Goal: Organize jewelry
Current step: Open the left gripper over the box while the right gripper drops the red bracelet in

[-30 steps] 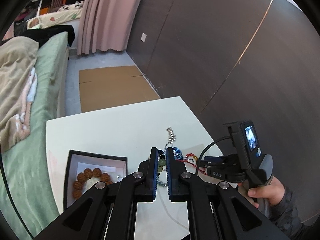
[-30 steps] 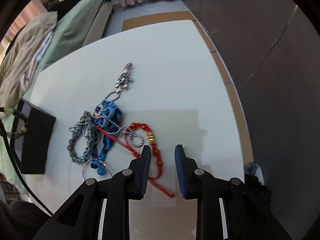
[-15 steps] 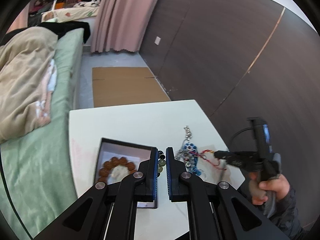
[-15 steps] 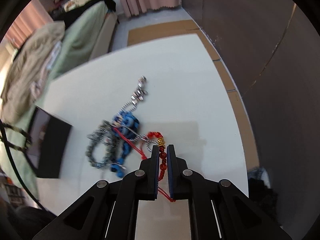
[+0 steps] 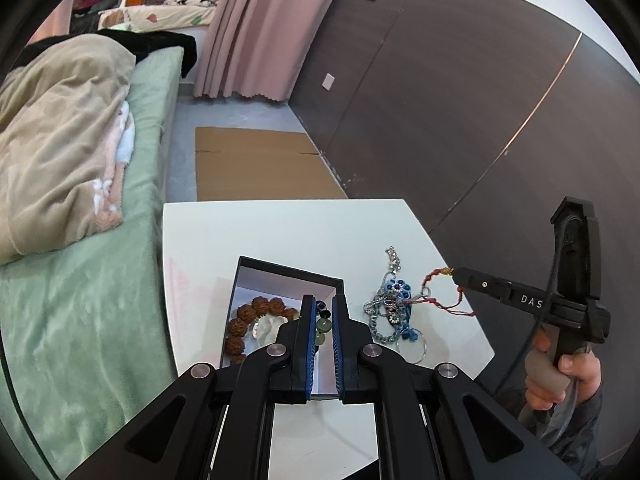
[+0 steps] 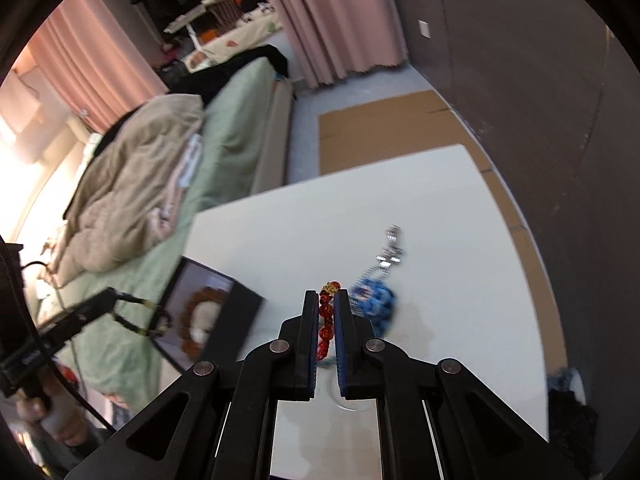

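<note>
The left gripper (image 5: 323, 312) is clamped on a dark green-and-black bead bracelet (image 5: 322, 323), hanging over the open black rectangular box (image 5: 280, 270) that contains a brown wooden bead bracelet (image 5: 256, 312). The right gripper (image 6: 330, 308) is closed on a red bead string bracelet with a gold charm (image 6: 326, 316), raised off the white table (image 6: 440, 240). At 1 o'clock from it lies the tangled blue-and-silver jewelry pile (image 6: 374, 300).
</note>
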`<action>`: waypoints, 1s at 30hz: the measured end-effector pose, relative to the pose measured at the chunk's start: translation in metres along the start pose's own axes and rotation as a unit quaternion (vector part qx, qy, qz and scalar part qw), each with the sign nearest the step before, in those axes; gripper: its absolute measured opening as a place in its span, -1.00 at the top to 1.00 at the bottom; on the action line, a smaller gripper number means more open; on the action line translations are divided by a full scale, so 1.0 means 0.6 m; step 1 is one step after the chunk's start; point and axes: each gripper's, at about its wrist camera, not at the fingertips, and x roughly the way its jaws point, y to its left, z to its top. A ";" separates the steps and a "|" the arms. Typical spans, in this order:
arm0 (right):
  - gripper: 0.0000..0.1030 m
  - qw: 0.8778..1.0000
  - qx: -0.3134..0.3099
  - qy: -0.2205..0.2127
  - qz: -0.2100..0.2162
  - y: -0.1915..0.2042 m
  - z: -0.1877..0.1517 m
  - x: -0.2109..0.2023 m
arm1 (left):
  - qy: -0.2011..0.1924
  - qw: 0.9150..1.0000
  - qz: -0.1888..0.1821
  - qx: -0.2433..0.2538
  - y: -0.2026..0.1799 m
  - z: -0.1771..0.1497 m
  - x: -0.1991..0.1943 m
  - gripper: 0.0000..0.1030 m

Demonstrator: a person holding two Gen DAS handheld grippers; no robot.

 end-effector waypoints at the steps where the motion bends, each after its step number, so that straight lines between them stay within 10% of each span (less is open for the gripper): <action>1: 0.83 1.000 -0.002 -0.004 0.008 0.007 0.000 0.000 | 0.001 1.000 -0.004 -0.003 0.003 0.001 0.001 0.85; 5: 0.83 0.999 -0.007 -0.016 0.040 0.032 0.005 -0.002 | 0.015 1.000 -0.009 -0.020 0.014 0.007 0.011 0.79; 10: 0.83 0.996 -0.015 -0.022 0.081 0.066 0.008 0.001 | 0.003 0.999 0.000 -0.033 0.029 0.010 0.002 -0.38; 22: 0.83 0.986 -0.027 -0.004 0.164 0.147 0.007 0.028 | -0.022 0.999 0.028 -0.040 0.054 0.032 -0.034 -0.44; 27: -0.25 0.992 -0.013 0.012 0.128 0.166 0.009 0.038 | -0.022 0.998 0.036 -0.040 0.065 0.035 -0.037 -0.44; 30: -0.48 0.993 -0.016 -0.013 0.114 0.163 0.010 0.015 | -0.024 0.998 0.032 -0.040 0.062 0.037 -0.039 -0.44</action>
